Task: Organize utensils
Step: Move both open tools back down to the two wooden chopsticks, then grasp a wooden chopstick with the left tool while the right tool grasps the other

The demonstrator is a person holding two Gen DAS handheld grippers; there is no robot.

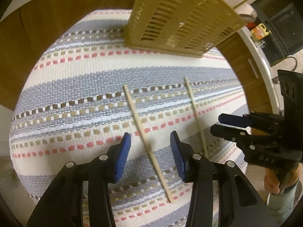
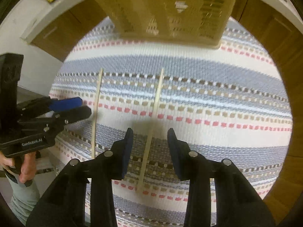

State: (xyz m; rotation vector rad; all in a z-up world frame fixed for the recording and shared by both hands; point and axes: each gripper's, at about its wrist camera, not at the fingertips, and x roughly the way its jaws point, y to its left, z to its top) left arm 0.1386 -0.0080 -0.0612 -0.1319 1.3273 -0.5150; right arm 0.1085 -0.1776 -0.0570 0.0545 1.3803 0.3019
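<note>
A striped woven mat [image 1: 75,87] lies in front of brown wooden cupboards [image 1: 37,28]. Two wooden chopsticks rest on it, well apart. The left gripper [image 1: 150,151] is wide open over the left chopstick [image 1: 145,140]. The right gripper [image 2: 150,147] is wide open over the right chopstick [image 2: 154,113]. Neither holds anything. A tan slotted basket [image 1: 181,17] stands at the mat's far side.

The cloth [image 1: 75,87] under both hand-held grippers is coarse woven fabric, matt, in grey, cream, pink and tan stripes. Between the fingers of the left hand-held gripper [image 1: 150,151] lies a pale chopstick [image 1: 145,138] of matt, bare-looking wood; a second chopstick [image 2: 151,132] of the same finish lies between those of the right hand-held gripper [image 2: 150,151]. Both grippers are matt black plastic with ribbed blue pads [image 1: 123,157] and shiny metal pins. Ahead stands a beige slotted plastic basket [image 1: 181,17]. Beyond, the cabinets [image 1: 47,19] look like smooth brown wood.
</note>
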